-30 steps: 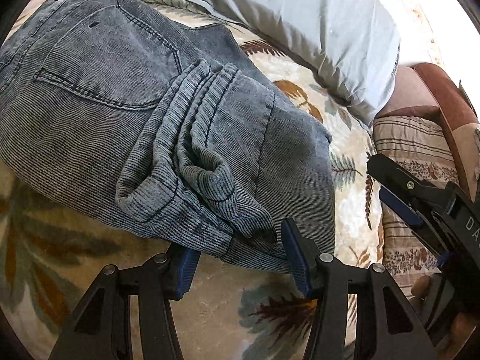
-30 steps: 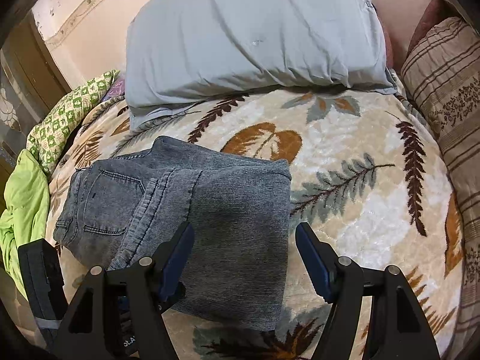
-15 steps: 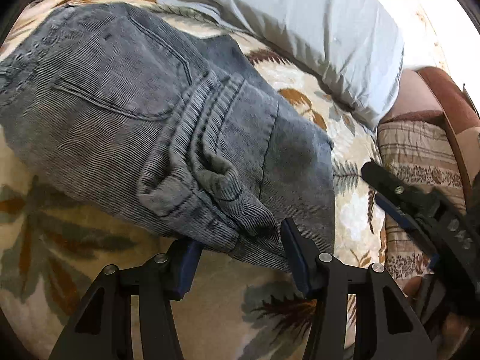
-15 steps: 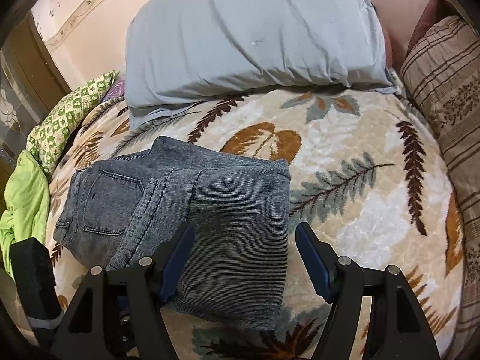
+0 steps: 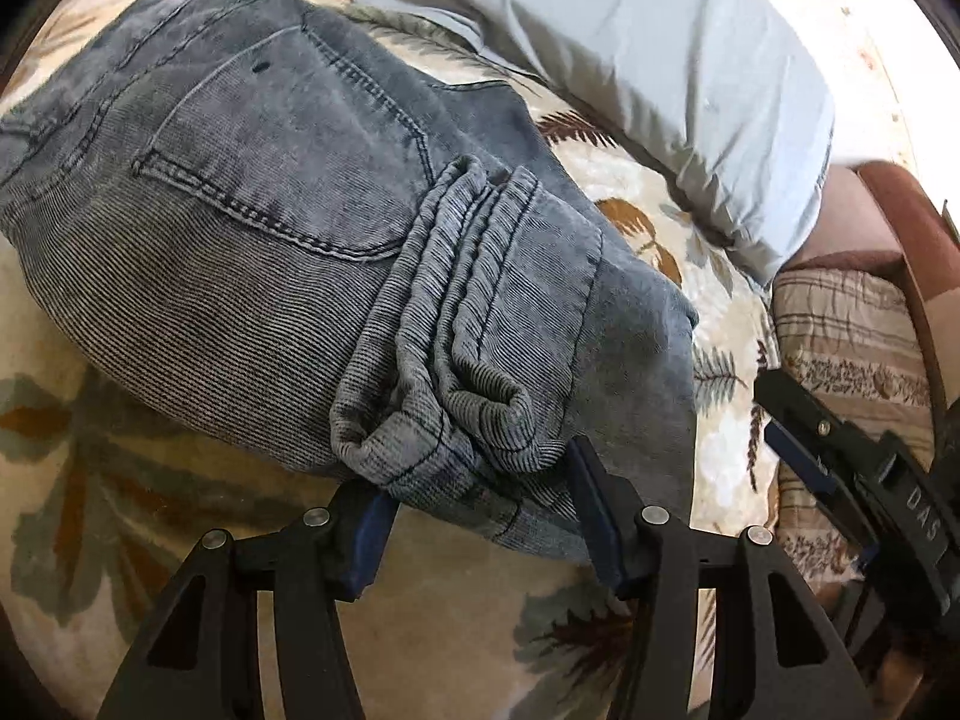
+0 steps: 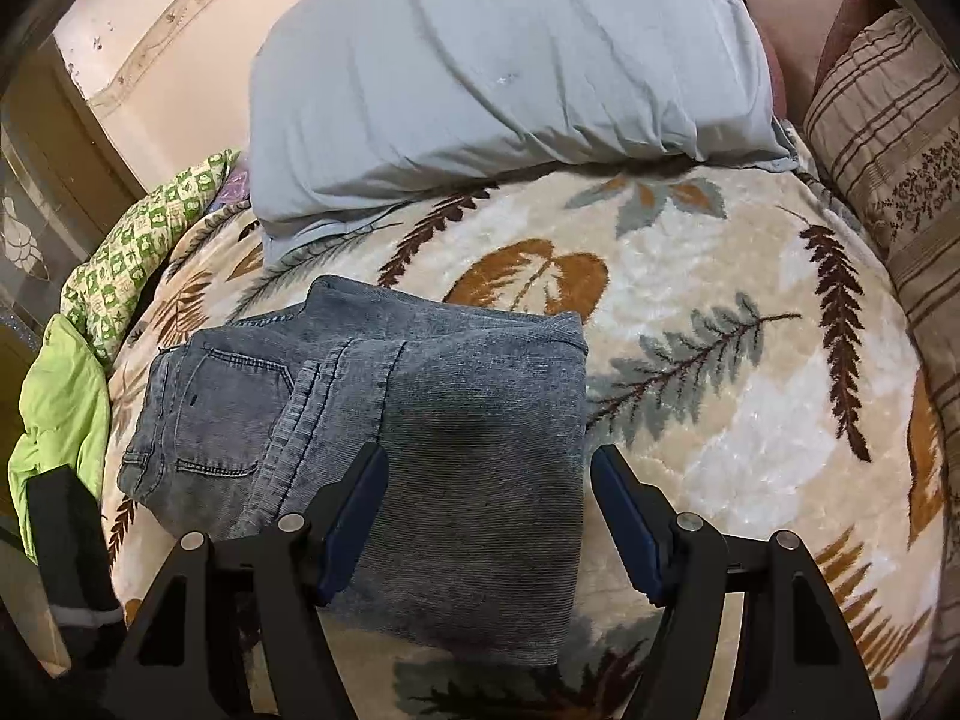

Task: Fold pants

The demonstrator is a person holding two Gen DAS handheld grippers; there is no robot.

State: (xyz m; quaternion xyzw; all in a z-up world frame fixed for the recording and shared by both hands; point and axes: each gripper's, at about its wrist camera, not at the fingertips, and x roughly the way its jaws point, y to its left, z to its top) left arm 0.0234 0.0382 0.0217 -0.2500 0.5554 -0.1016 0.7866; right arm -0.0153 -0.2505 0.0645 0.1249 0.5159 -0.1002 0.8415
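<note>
Grey-blue corduroy pants [image 5: 288,252] lie folded on a leaf-patterned blanket [image 5: 120,510], back pocket up, leg cuffs bunched on top. My left gripper [image 5: 480,504] is open, its fingers on either side of the bunched cuffs [image 5: 474,414] at the near edge. In the right wrist view the pants [image 6: 420,420] lie as a folded stack. My right gripper [image 6: 489,507] is open and empty, above the stack's near right part. It also shows in the left wrist view [image 5: 840,468] at the right.
A light blue pillow [image 6: 492,72] lies behind the pants. A striped cushion [image 6: 900,150] lines the right side. Green cloths [image 6: 60,408] lie at the left edge of the bed.
The left gripper has shifted a little along the pants' near edge, and the bunched cuffs now sit between its open fingers. The right gripper has stayed almost still.
</note>
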